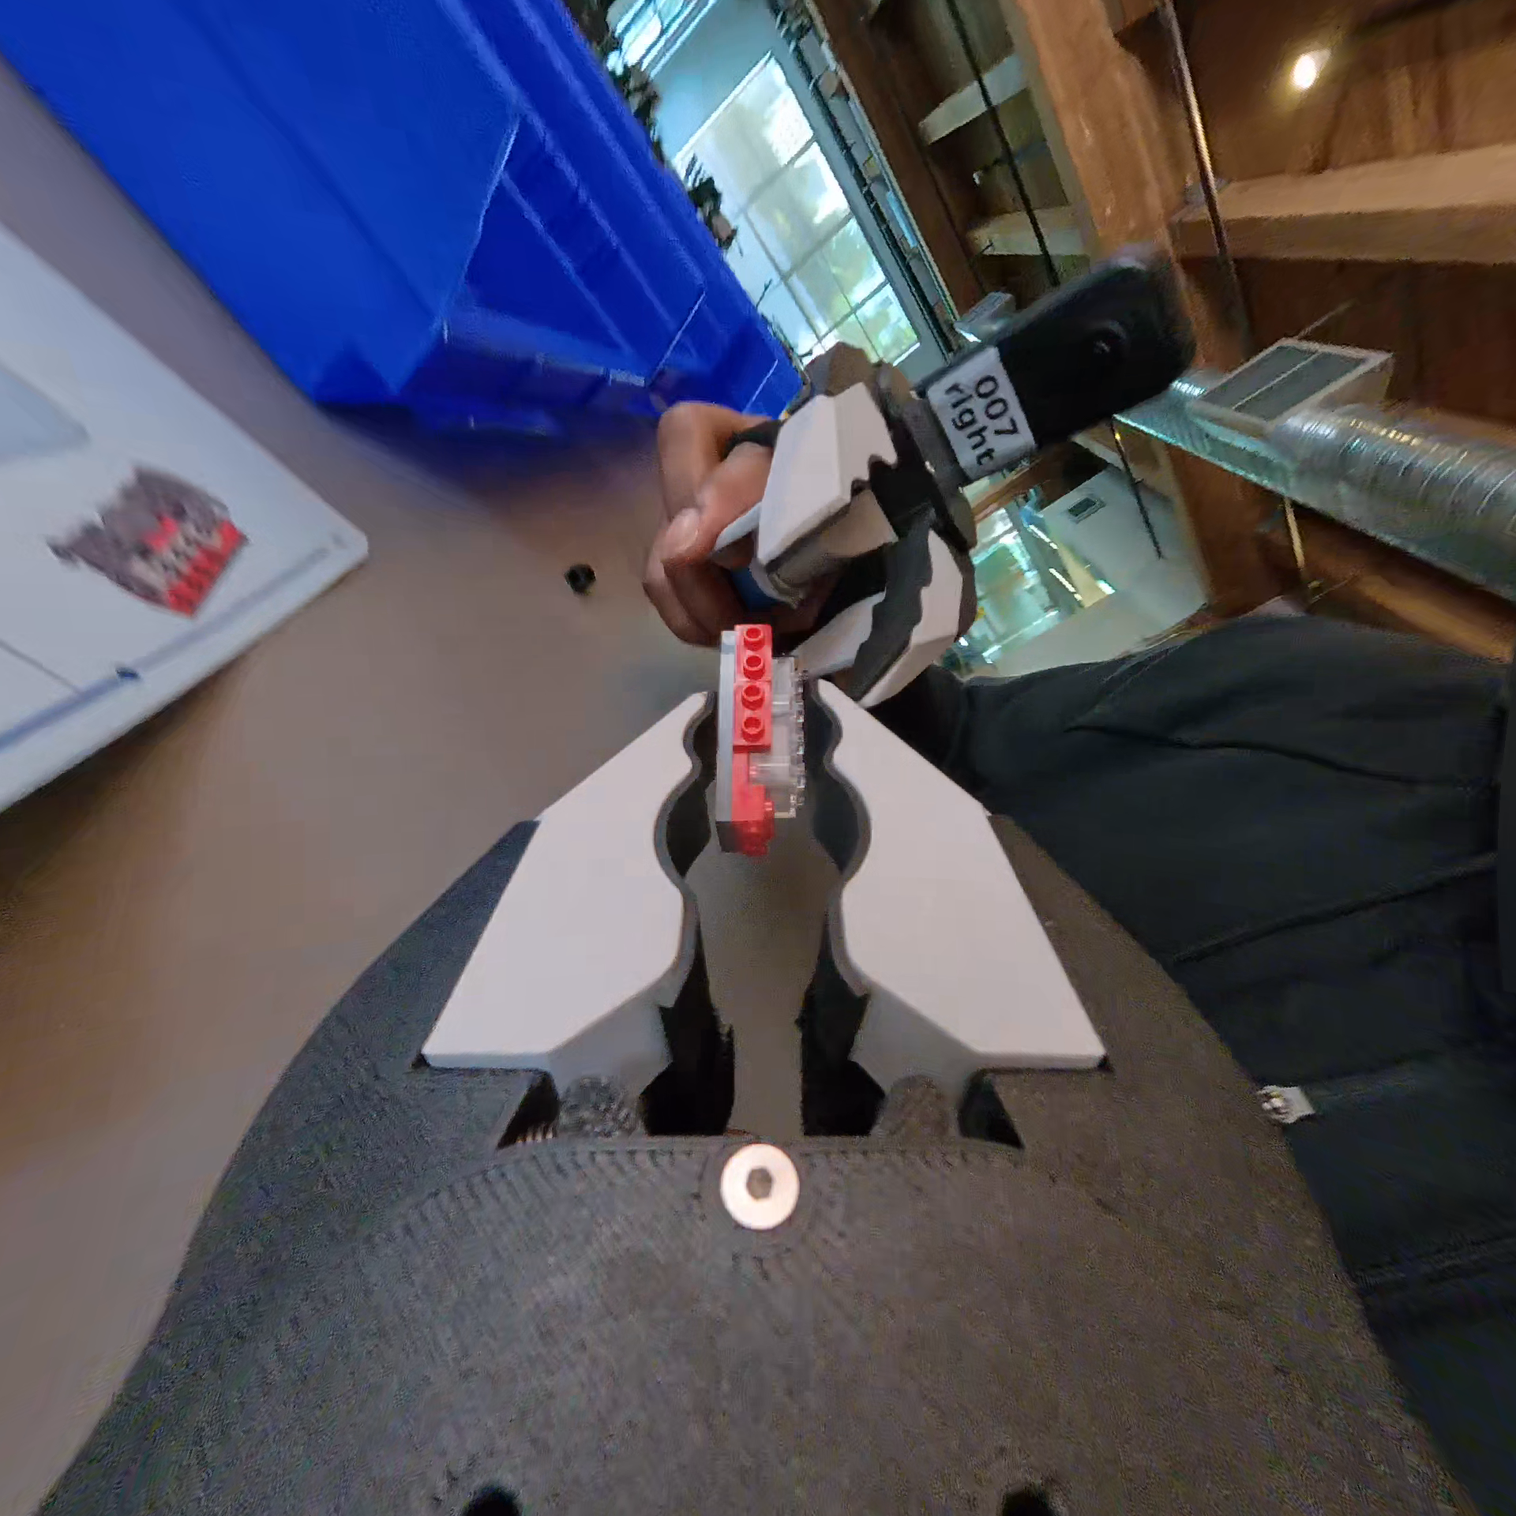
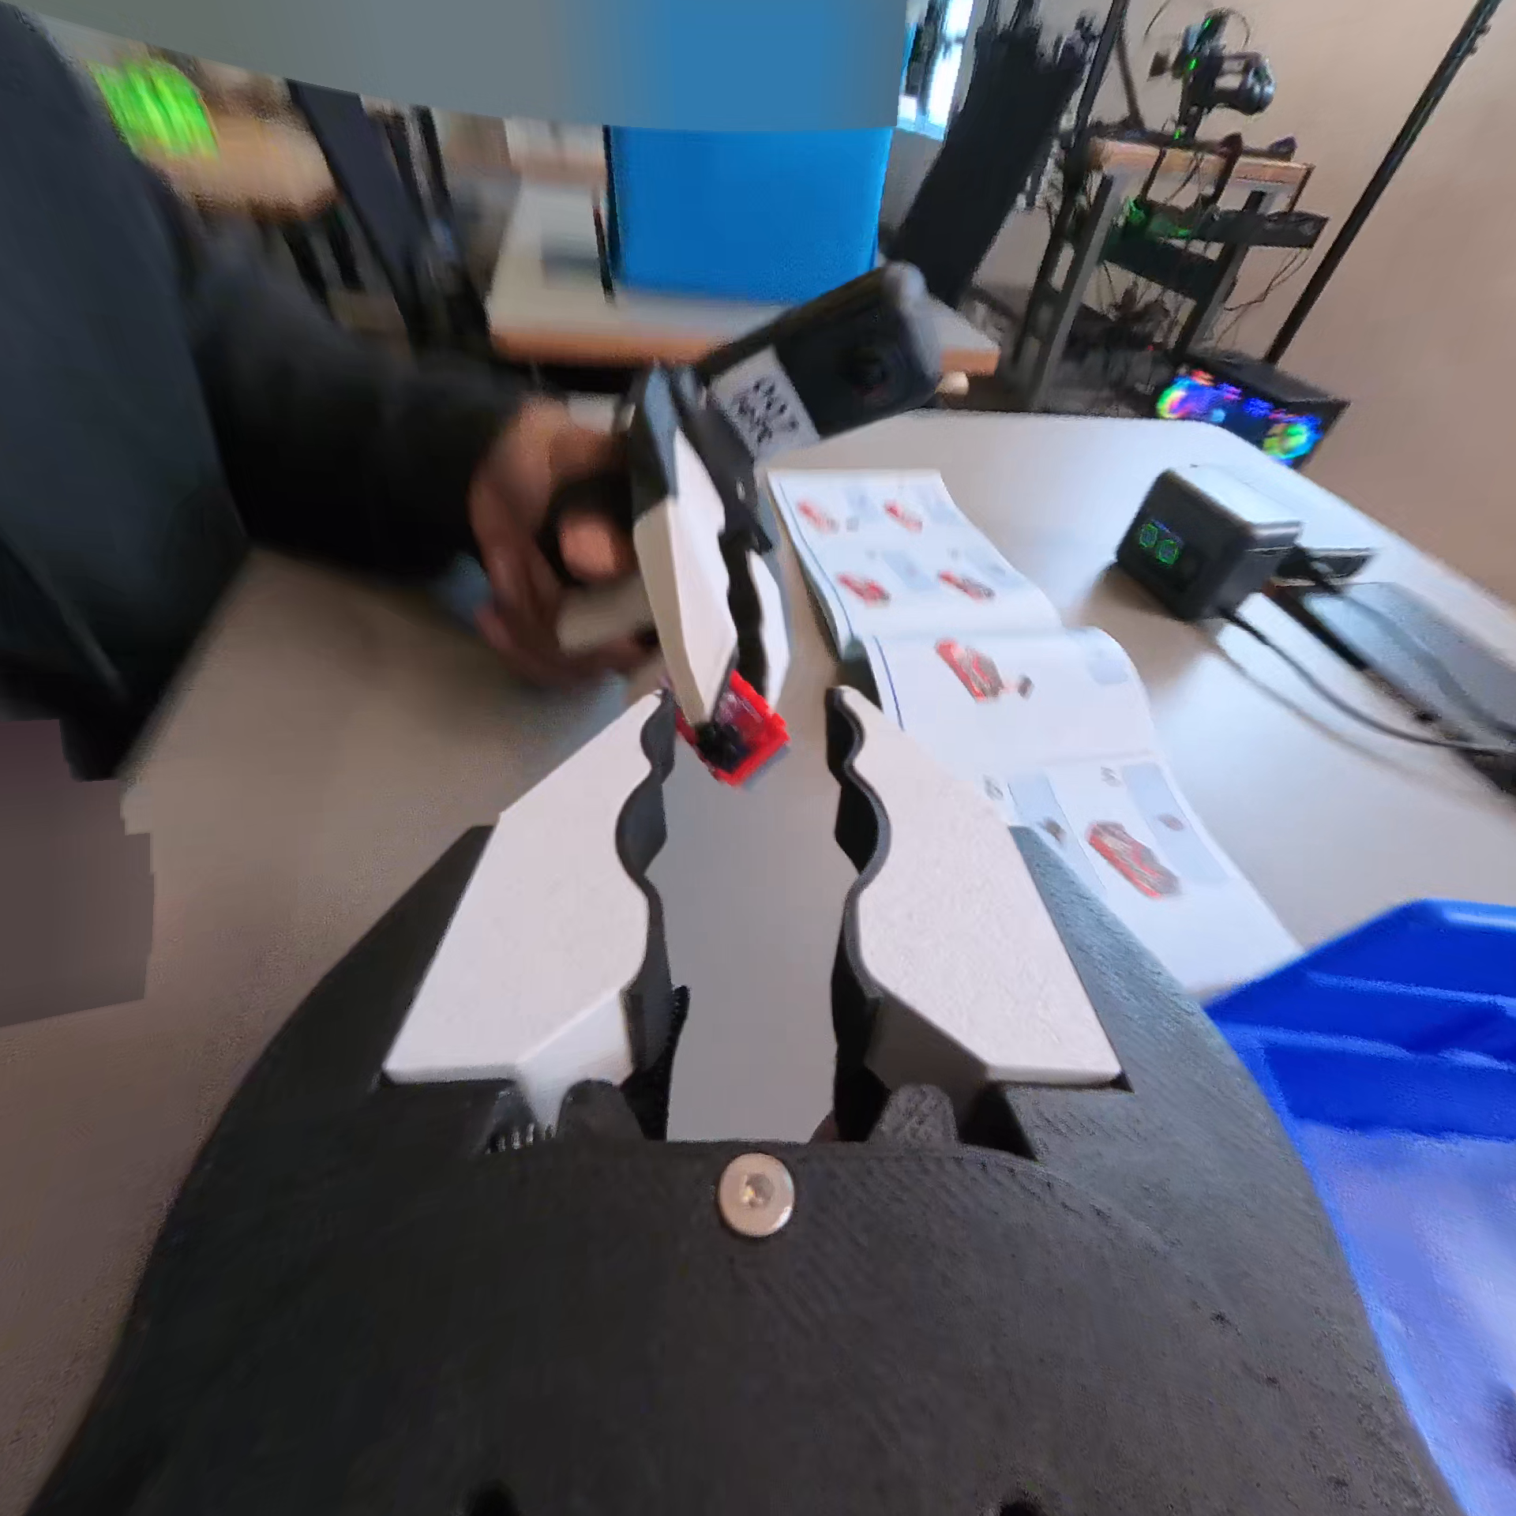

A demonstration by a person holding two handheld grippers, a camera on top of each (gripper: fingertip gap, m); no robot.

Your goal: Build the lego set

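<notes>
Pinching a small red, grey and clear lego assembly [image 1: 755, 738] between its fingertips, the left claw [image 1: 761, 697] held it up off the tan surface [image 1: 344, 820]. The right claw [image 2: 746, 705] was spread wide with nothing in it, tips just beside the bricks. An open instruction booklet [image 2: 1017, 689] lay on the surface near a blue bin [image 1: 394, 213].
</notes>
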